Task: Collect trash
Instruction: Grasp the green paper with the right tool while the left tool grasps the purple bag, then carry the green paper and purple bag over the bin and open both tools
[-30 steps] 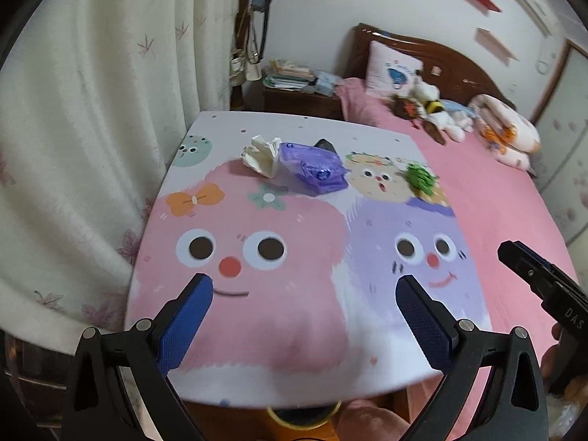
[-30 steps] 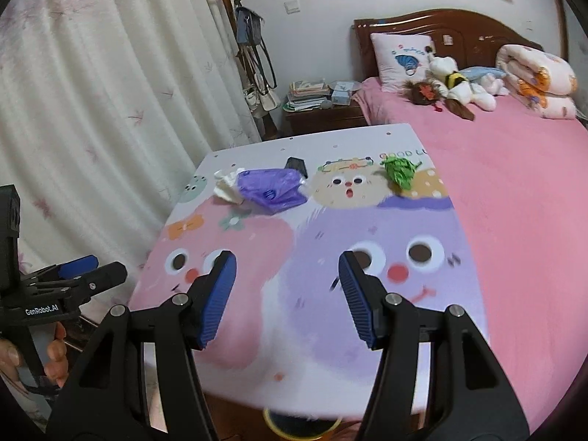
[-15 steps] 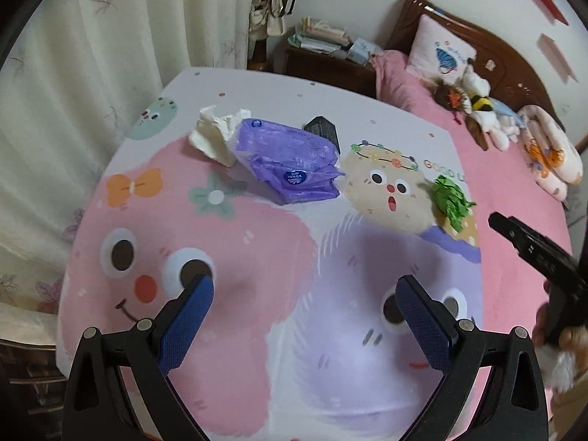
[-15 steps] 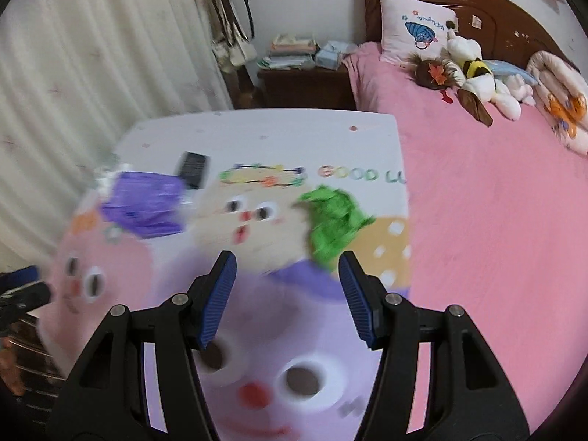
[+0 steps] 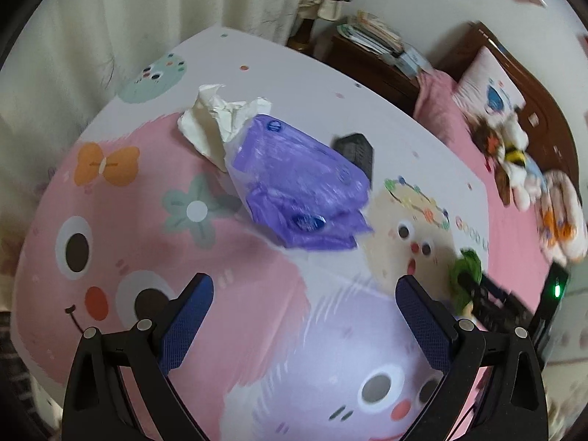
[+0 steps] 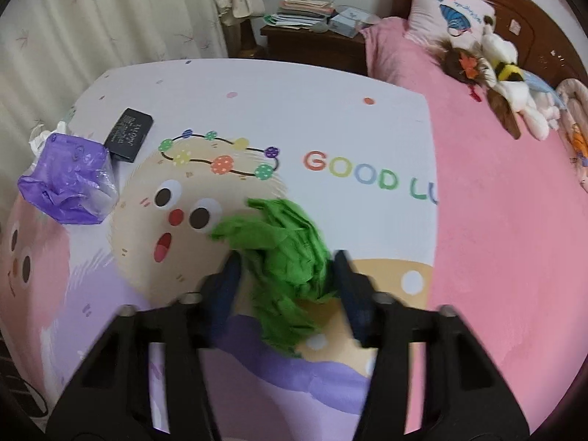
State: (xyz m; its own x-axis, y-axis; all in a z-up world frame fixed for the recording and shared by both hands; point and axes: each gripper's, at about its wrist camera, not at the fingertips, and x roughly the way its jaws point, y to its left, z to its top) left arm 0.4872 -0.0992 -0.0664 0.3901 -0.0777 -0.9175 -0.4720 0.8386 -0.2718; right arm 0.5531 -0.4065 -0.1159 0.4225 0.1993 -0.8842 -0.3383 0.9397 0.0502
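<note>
The right tool is straddling the crumpled green paper, its fingers apart and sitting on either side of the wad; whether the pads are touching it cannot be told through the blur. The green paper is lying on the desk, on the cartoon-printed cover near the "GOOD LU" lettering. The left tool is hanging above the desk with fingers wide apart, gripping nothing. Ahead of it the purple plastic bag is lying against the white crumpled tissue, with a black card just beside the bag.
</note>
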